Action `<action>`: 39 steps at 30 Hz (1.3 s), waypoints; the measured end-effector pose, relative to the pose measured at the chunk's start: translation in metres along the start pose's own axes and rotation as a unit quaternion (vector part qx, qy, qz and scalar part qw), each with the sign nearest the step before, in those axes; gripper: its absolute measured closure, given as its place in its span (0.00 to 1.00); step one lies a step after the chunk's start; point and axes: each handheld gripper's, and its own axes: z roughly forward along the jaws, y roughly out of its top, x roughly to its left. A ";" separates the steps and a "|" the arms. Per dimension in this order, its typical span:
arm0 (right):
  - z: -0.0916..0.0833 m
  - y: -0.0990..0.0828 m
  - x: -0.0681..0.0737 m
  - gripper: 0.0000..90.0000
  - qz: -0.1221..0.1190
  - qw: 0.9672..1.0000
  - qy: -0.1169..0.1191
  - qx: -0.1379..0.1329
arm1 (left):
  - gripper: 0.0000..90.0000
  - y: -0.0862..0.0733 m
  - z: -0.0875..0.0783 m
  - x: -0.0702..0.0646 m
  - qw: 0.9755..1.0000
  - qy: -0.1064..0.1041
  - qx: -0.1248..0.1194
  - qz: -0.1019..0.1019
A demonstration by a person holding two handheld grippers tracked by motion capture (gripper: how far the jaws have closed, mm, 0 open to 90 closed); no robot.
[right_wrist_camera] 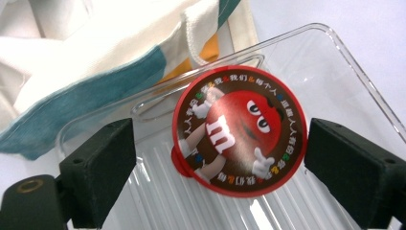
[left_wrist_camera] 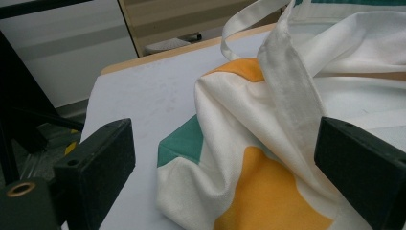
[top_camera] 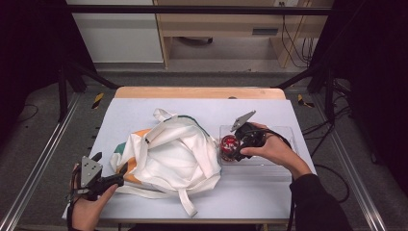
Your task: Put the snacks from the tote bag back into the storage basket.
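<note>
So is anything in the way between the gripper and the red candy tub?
Nothing visible. The right hand-held gripper is open with its jaws on either side of the red candy tub, which stands in the clear tray.

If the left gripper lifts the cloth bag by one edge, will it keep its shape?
Probably not. The cloth bag lies crumpled in soft folds, so it should sag and drape. Its loose straps would likely dangle. It looks light, and the left gripper is open beside its edge.
</note>
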 end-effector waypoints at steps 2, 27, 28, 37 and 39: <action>-0.002 -0.001 0.000 0.12 0.001 1.000 0.001 -0.001 | 0.07 0.000 0.000 0.000 1.000 0.000 0.000 0.000; -0.021 -0.002 0.002 0.12 0.018 0.999 -0.013 -0.031 | 0.07 0.000 0.000 0.000 1.000 0.000 0.000 0.000; -0.021 -0.002 0.002 0.12 0.018 0.999 -0.013 -0.031 | 0.07 0.000 0.000 0.000 1.000 0.000 0.000 0.000; -0.029 -0.001 0.007 0.11 0.023 0.998 -0.019 -0.048 | 0.07 0.000 0.000 0.000 1.000 0.000 0.000 0.000; -0.033 0.000 0.008 0.11 0.024 0.998 -0.024 -0.059 | 0.07 0.000 0.000 0.000 1.000 0.001 0.000 0.000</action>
